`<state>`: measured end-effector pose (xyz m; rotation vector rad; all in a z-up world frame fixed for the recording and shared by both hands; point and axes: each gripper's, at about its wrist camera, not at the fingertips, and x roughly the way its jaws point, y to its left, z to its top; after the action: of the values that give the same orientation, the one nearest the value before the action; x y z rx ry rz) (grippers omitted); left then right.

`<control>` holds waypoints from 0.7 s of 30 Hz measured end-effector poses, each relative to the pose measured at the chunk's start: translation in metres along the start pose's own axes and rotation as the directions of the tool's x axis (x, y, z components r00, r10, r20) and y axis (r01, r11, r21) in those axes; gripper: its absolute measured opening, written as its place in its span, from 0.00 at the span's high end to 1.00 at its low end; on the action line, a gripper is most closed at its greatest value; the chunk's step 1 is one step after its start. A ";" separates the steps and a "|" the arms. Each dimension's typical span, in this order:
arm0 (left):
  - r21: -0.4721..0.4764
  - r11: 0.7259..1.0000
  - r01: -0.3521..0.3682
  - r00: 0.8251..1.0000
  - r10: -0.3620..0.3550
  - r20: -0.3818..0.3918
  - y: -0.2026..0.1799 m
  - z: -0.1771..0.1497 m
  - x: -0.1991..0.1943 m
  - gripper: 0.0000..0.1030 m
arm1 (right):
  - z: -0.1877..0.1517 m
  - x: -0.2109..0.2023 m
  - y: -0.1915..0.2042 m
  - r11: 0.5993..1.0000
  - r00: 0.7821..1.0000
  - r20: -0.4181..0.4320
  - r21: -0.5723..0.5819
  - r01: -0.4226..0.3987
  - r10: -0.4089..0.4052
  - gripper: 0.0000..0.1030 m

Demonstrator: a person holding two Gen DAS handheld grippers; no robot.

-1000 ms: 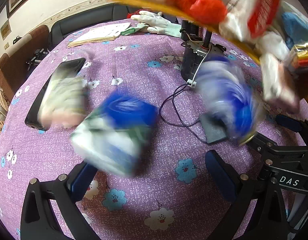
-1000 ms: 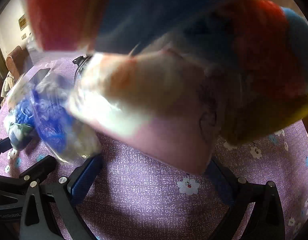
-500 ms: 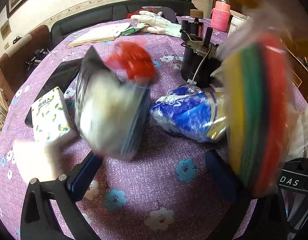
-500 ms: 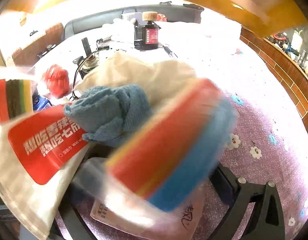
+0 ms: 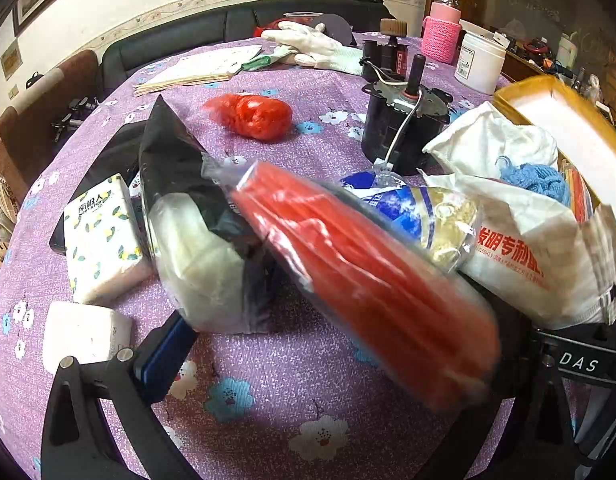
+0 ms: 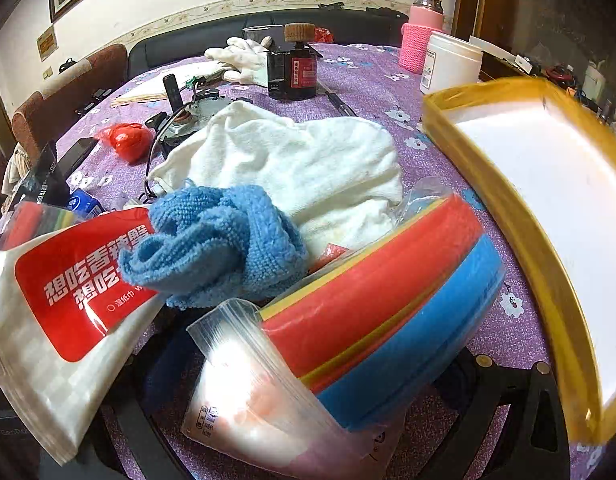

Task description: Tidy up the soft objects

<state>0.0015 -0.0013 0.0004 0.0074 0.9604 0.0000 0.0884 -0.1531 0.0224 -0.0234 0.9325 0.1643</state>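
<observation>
Soft things lie tumbled on the purple flowered tablecloth (image 5: 268, 384). In the left wrist view a bagged red sponge stack (image 5: 372, 280), blurred, lies between my left gripper's (image 5: 328, 364) open fingers, with a black-and-white pack (image 5: 196, 240), two tissue packs (image 5: 100, 240), a blue-and-white pack (image 5: 420, 216) and a red bag (image 5: 252, 114). In the right wrist view a white towel (image 6: 292, 160), a blue cloth (image 6: 216, 252), a red-labelled wipes pack (image 6: 68, 288) and bagged coloured sponges (image 6: 388, 320) cover my right gripper (image 6: 308, 392), whose fingertips are hidden.
A yellow-rimmed white tray (image 6: 548, 248) is tilted at the right. A black motor with a wire (image 5: 400, 120), a phone (image 5: 112, 160), white gloves (image 5: 308, 46), papers, a white jar (image 6: 448, 64), a pink bottle (image 6: 422, 36) and a dark bottle (image 6: 296, 68) stand further back.
The soft things fell out of the yellow tray and have landed on the table. The tray has swung away to the right. Both grippers stayed low near the table.
</observation>
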 end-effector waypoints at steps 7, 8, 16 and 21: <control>0.000 1.000 0.002 1.000 -0.002 0.006 0.000 0.000 0.001 0.00 | -0.001 -0.001 -0.001 1.000 1.000 0.000 0.000 0.000 0.000 0.01; 0.000 1.000 0.002 1.000 -0.002 0.006 0.000 0.000 0.001 0.00 | -0.001 -0.001 -0.002 1.000 1.000 0.000 0.000 0.000 0.000 0.01; -0.001 1.000 0.002 1.000 -0.002 0.005 0.000 0.000 0.001 0.00 | -0.001 -0.001 -0.002 1.000 1.000 0.000 0.000 0.000 0.000 0.01; -0.001 1.000 0.002 1.000 -0.002 0.006 0.000 0.000 0.001 0.00 | -0.001 -0.001 -0.001 1.000 1.000 0.000 0.000 0.000 0.000 0.01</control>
<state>0.0018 -0.0014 -0.0004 0.0059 0.9547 -0.0017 0.0872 -0.1546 0.0223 -0.0232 0.9324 0.1641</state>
